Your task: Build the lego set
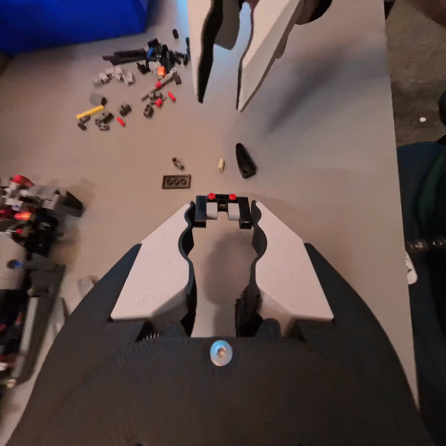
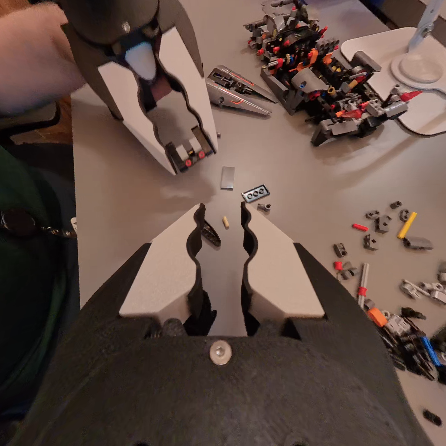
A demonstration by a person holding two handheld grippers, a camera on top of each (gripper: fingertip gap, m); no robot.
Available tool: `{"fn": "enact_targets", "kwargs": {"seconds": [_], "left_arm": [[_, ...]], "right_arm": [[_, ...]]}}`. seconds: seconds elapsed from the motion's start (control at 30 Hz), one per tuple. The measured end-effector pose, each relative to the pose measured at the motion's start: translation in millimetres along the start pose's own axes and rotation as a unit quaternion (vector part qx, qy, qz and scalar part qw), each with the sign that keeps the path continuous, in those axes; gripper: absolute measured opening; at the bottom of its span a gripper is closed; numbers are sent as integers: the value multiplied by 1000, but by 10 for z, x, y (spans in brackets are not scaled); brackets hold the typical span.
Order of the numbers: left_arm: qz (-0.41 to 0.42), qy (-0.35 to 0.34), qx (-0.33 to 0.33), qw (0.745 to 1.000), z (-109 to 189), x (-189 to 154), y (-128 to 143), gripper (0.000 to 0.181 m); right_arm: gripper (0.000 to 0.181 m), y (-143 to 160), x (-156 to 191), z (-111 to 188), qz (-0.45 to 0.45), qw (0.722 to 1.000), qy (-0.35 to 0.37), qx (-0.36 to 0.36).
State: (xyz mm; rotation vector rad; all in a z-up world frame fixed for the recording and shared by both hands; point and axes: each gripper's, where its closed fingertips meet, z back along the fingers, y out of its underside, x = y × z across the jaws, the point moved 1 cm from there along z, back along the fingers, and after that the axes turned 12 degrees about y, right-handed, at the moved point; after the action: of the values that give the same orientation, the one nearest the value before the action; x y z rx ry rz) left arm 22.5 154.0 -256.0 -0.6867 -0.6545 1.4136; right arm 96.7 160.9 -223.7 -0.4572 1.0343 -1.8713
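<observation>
**L gripper clamps sub-assy; R gripper empty**

No legible writing; L gripper jaws closed on black/grey sub-assy w/ two red studs, above grey table; R gripper jaws parted, holding nothing, over tan pin. R view only: part-built car model, grey tile; L view only: blue bin, contents unseen.

Both cameras sit behind their own fingers and look steeply down at the desk from close above. They face roughly opposite ways, and both take in the black plate with three holes and the tan pin.
</observation>
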Motion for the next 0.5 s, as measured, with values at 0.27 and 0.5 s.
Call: {"fn": "enact_targets", "kwargs": {"seconds": [0.27,0.5], "left_arm": [[35,-6,37,999,-156,-67,305,44],[40,-23,29,999,-74,-53,363,52]], "right_arm": [[28,54,108,-169,-1,1000,-14,23],[29,46,177,-312,13,999,-12,43]]}}
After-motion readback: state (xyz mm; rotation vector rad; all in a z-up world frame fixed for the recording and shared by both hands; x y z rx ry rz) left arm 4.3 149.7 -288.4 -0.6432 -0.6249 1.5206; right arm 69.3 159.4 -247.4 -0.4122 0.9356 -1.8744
